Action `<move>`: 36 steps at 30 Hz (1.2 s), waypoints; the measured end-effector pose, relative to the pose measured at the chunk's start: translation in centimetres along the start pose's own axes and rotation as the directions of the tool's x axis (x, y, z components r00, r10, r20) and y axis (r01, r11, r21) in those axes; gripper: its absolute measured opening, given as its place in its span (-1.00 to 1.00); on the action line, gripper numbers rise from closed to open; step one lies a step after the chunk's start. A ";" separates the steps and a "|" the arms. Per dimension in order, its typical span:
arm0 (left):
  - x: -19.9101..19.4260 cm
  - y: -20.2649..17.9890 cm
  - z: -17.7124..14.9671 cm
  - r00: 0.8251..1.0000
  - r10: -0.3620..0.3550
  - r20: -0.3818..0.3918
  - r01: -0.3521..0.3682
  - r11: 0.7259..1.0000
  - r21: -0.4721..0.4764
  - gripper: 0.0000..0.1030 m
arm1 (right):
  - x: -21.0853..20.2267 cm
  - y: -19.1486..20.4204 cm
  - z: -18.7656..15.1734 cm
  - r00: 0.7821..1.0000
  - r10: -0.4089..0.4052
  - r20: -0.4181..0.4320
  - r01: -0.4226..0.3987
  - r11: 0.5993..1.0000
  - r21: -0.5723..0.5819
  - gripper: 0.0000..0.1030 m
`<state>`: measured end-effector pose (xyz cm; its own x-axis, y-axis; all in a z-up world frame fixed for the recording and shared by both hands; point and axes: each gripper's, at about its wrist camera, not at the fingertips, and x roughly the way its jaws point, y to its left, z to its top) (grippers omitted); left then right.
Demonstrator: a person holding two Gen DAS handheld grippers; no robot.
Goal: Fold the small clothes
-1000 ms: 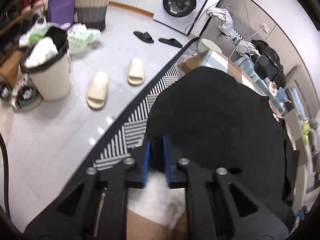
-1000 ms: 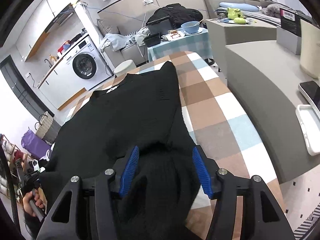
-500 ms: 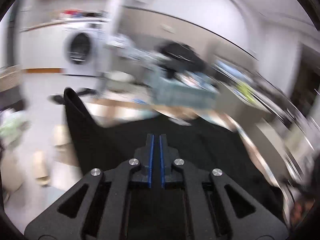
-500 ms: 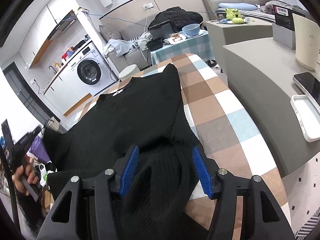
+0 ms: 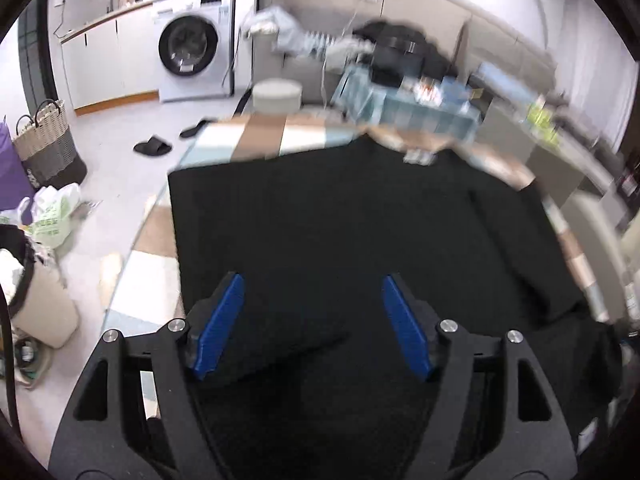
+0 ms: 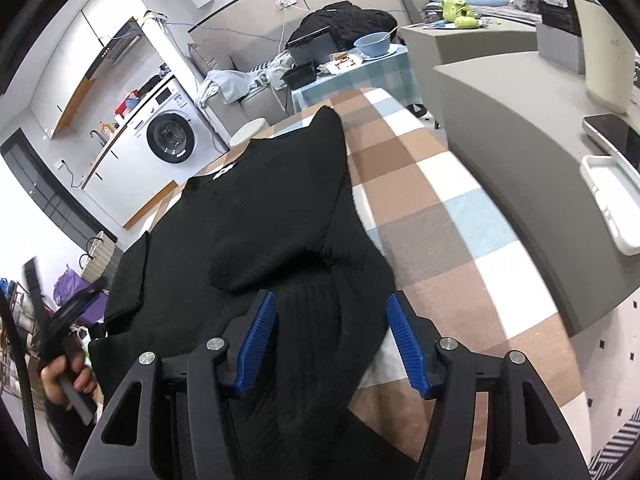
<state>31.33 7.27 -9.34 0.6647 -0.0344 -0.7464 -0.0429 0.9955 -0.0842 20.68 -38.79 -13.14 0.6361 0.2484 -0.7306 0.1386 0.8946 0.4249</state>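
A black knit sweater (image 6: 256, 216) lies spread on a table with a brown, white and blue checked cloth (image 6: 432, 200). Its left side is folded inward with a straight edge; it also shows in the left wrist view (image 5: 340, 232). My left gripper (image 5: 312, 324) is open and empty, just above the sweater's near left part. It also appears at the left edge of the right wrist view (image 6: 60, 328), held by a hand. My right gripper (image 6: 328, 344) is open, its blue pads on either side of a bunched ridge of the sweater's near end.
A grey counter (image 6: 520, 128) stands right of the table with a phone (image 6: 612, 136) and a white tray (image 6: 612, 200). Left of the table are a bin (image 5: 28, 280), bags, a basket (image 5: 48, 148) and slippers (image 5: 152, 146) on the floor. A washing machine (image 5: 192, 48) stands behind.
My left gripper was shut on the sweater's left side, carried it up and over onto the body, and has now opened and let go. My right gripper stayed open and moved slightly.
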 end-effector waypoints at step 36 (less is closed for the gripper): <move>-6.9 8.3 -13.4 0.999 0.018 0.038 -0.013 0.993 -0.119 0.47 | -3.3 -2.3 -3.4 0.996 0.060 -0.069 -0.065 0.995 -0.073 0.26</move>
<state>16.43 14.63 -13.75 0.6919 -0.0132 -0.7219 -0.1400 0.9784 -0.1521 15.71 -40.44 -13.49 0.5897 0.3268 -0.7385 0.0408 0.9013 0.4314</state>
